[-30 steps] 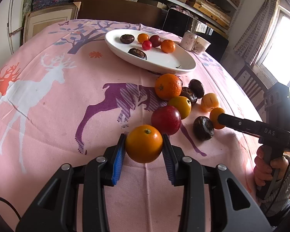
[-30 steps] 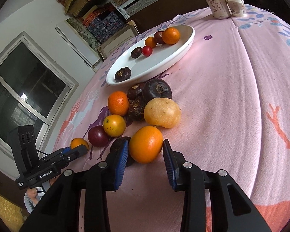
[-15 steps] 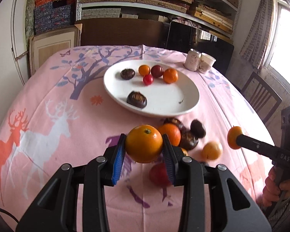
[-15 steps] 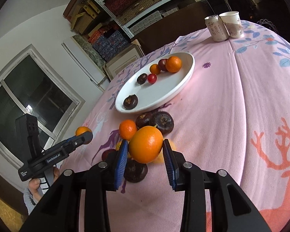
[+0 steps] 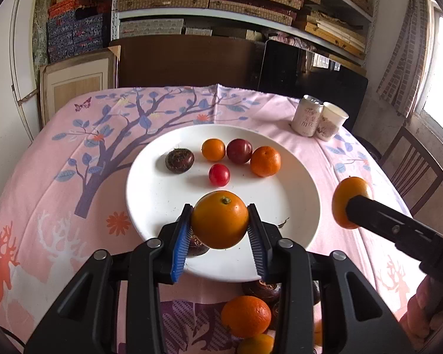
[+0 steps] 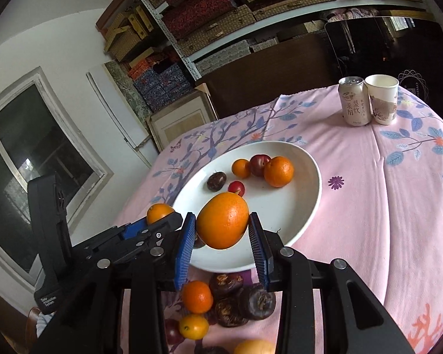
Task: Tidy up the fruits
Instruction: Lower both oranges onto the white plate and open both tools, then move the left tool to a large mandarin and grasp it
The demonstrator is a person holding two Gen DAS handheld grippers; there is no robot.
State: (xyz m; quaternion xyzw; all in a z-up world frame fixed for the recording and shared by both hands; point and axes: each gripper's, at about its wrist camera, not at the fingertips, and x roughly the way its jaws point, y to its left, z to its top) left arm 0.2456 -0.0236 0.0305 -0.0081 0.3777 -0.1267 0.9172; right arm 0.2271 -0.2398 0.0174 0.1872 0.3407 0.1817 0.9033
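Note:
My left gripper (image 5: 220, 233) is shut on an orange (image 5: 220, 219) and holds it above the near part of the white plate (image 5: 295, 206). My right gripper (image 6: 223, 236) is shut on another orange (image 6: 223, 220), also above the plate's (image 6: 286, 212) near rim. The plate holds two small oranges, a dark plum, a red cherry tomato and brown fruits (image 5: 179, 160). The right gripper's orange (image 5: 350, 205) shows at the right of the left wrist view. The left gripper's orange (image 6: 159, 213) shows at the left of the right wrist view.
Loose fruits lie on the pink cloth before the plate: an orange (image 5: 245, 315), brown fruits (image 6: 255, 301) and small yellow-orange ones (image 6: 193, 327). A drink can (image 6: 355, 100) and a paper cup (image 6: 382, 98) stand at the far right. A chair (image 5: 413, 171) stands beside the table.
Both grippers lifted their oranges off the cloth and carried them forward over the plate. The loose fruit pile now lies below and behind the fingers.

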